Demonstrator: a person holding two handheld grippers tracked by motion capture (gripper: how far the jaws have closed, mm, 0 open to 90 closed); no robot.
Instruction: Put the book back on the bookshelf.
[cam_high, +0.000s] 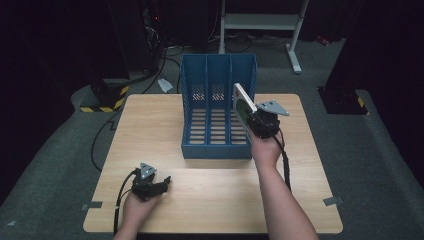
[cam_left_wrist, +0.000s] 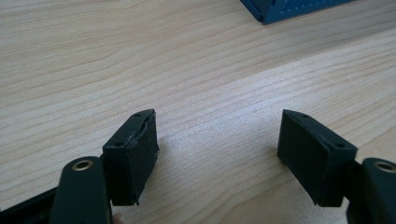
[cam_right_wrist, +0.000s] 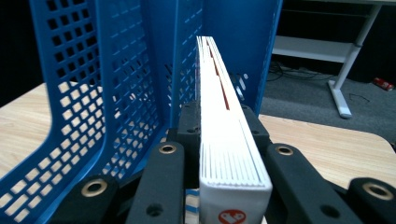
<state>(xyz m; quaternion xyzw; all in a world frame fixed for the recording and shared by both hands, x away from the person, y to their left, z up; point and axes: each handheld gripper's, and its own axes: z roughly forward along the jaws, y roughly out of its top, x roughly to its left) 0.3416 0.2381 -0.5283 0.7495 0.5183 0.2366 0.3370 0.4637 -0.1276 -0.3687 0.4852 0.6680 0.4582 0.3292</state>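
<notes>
A light wooden rectangular table (cam_high: 165, 190) stands on a grey carpeted floor (cam_high: 375, 165), with a white metal stand (cam_high: 260, 22) on the far side, a black-and-yellow striped block (cam_high: 105, 100) far left, tangled black cables (cam_high: 160, 55) beside it, and 2 grey tape strips (cam_high: 332, 201) at the near corners.

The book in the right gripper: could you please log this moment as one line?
right gripper: shut on book, upright | at blue file rack, right compartment | left gripper: open, nothing between fingers, over table

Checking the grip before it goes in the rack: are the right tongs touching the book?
Touching. The right gripper view shows the right tongs with both jaws pressed flat against the book.
</notes>
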